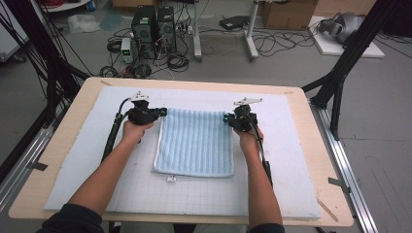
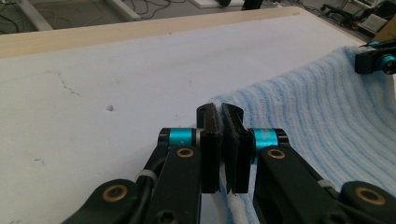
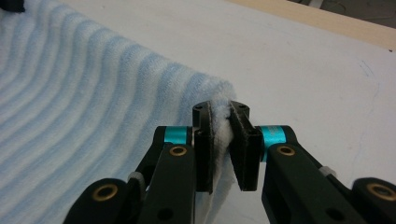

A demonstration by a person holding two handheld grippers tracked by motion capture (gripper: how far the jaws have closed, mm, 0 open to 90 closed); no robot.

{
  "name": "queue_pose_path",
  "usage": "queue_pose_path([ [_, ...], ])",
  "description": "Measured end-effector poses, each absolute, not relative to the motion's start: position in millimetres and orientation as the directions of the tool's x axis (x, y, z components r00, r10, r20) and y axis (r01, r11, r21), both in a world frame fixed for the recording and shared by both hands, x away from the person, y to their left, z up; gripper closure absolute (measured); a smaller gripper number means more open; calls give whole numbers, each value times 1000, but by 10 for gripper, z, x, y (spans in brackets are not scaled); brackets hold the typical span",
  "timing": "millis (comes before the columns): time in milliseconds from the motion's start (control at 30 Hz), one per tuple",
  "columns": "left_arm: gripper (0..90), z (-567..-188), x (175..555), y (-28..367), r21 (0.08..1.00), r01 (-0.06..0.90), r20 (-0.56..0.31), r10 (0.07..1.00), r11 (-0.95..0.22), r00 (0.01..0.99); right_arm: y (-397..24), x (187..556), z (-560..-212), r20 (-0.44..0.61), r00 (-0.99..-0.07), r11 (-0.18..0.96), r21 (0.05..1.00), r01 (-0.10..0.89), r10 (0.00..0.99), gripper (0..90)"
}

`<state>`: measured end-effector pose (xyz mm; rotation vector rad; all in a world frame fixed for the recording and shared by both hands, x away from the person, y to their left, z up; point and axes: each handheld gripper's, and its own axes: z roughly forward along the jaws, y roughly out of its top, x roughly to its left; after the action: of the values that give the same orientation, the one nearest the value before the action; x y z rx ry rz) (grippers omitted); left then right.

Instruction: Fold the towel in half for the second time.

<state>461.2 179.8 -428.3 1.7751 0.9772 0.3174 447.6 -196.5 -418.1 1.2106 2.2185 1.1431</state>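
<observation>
On the white mat (image 1: 73, 179) covering the tabletop (image 1: 63, 127), a light blue ribbed towel (image 1: 197, 141) lies flat at centre, its ribs and long axis running from the person's near side toward the far edge. A person holds 2 tools over it: the left tongs (image 1: 163, 112) are clenched on the towel's far left corner, and the right tongs (image 1: 226, 117) are clenched on its far right corner, white hem bunched between the pads in the right gripper view (image 3: 223, 126). In the left gripper view the cloth's edge (image 2: 223, 140) sits squeezed between the closed pads. Both hands stand equally close to the towel, 1 at each far corner, with the rest of the cloth stretching back from the tongs toward the person. Any fold, by my reading, would carry that far edge along the long axis to the near hem.
</observation>
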Motion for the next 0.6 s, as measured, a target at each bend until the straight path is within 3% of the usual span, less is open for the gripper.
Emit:
queue_pose_path([
  [600,854,-4114,4168,1918,926,362,-192,685,-111,702,-2015,4008,-3977,29,-628,304,857,417,778,803],
])
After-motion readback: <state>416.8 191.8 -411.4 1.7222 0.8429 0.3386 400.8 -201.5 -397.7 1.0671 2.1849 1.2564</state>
